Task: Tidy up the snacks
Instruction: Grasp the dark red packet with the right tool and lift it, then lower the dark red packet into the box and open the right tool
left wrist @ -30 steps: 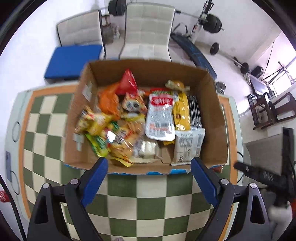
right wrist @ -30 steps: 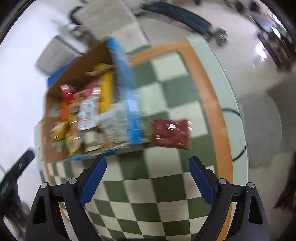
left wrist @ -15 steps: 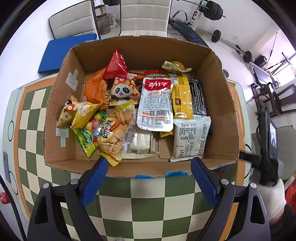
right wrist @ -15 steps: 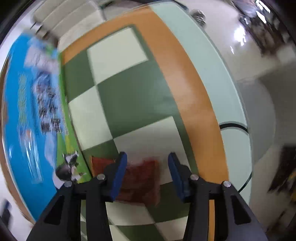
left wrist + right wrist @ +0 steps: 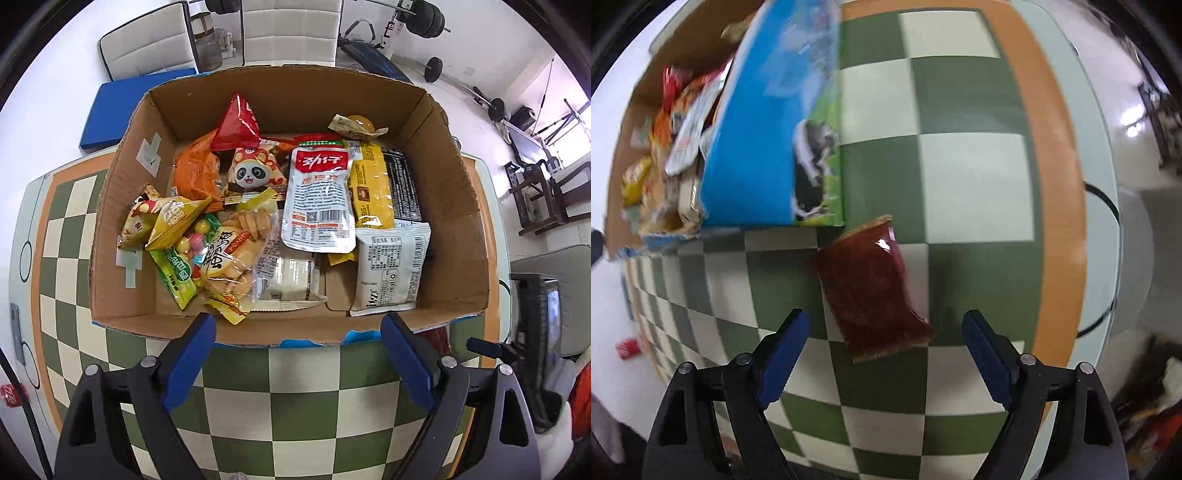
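Observation:
An open cardboard box (image 5: pixel 465 229) holds several snack packets, among them a white pouch (image 5: pixel 319 199), a panda packet (image 5: pixel 251 173) and a yellow bar (image 5: pixel 369 184). My left gripper (image 5: pixel 295 350) is open and empty, just in front of the box's near wall. In the right wrist view a dark red snack packet (image 5: pixel 873 284) lies flat on the checkered table, beside the box's blue printed side (image 5: pixel 768 140). My right gripper (image 5: pixel 882 343) is open, its jaws on either side of the packet's near end, not touching it.
The checkered table (image 5: pixel 960 184) has an orange border and a pale rim; its edge is to the right. Two white chairs (image 5: pixel 291 29) and a blue cushion (image 5: pixel 118 107) stand behind the box. Gym weights line the far wall. The right hand's device (image 5: pixel 535 332) shows at the left view's right edge.
The right gripper narrowed over the red packet half a second ago and now stands wide open, drawn back from it. The left gripper moved closer to the box.

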A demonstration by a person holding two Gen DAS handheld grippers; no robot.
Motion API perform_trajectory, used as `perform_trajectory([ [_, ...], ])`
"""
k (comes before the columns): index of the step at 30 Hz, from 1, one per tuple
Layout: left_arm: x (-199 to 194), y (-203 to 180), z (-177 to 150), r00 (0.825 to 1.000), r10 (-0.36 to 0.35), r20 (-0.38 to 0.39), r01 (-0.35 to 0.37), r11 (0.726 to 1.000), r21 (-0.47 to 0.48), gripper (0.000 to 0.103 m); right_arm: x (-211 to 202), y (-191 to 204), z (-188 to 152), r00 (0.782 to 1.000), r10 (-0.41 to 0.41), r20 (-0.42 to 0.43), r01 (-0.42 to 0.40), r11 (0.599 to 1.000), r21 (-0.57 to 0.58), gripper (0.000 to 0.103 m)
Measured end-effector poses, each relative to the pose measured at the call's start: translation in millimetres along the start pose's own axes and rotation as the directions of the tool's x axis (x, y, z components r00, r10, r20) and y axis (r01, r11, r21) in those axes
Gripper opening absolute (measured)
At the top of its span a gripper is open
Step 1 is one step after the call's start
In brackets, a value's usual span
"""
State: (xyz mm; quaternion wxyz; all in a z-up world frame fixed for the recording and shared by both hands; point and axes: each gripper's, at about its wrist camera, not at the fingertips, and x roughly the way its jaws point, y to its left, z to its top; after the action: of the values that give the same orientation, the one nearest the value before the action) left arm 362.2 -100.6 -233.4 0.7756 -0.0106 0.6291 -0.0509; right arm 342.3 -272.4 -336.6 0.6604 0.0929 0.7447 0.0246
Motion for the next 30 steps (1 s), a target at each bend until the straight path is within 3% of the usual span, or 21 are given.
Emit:
perform_trajectory([
  [5,-1,11,0,1.0,-0.007,0.011,0.007,1.0,-0.012,0.092,20,13,5,0.998,-0.052,-0.033,0.052,0.999,-0.015,0.086],
  [9,-9,22,2,0.998,-0.002,0.063,0.003,1.0,-0.023,0.092,24,26,-5,0.991,-0.134,-0.011,0.133,0.99,-0.051,0.069],
  [14,-28,32,4,0.983,0.031,0.18,-0.029,1.0,-0.011,0.092,18,40,-26,0.988,-0.152,0.039,0.154,0.985,-0.072,0.061],
  [17,-40,37,6,0.972,0.077,0.223,-0.08,0.997,0.004,0.092,9,42,-41,0.994,-0.101,0.052,0.103,0.994,-0.043,0.061],
  [22,-60,51,5,0.955,0.051,0.291,-0.047,0.999,-0.022,0.092,-32,51,-74,0.995,0.025,0.092,-0.024,1.0,-0.016,0.061],
  [25,-67,54,9,0.951,0.055,0.304,-0.048,0.998,-0.031,0.092,-70,63,-77,0.984,0.109,0.137,-0.106,0.994,-0.027,0.061],
  [30,-76,55,14,0.94,0.089,0.328,-0.084,0.996,-0.031,0.092,-138,75,-59,0.942,0.216,0.257,-0.207,0.976,-0.062,0.061],
])
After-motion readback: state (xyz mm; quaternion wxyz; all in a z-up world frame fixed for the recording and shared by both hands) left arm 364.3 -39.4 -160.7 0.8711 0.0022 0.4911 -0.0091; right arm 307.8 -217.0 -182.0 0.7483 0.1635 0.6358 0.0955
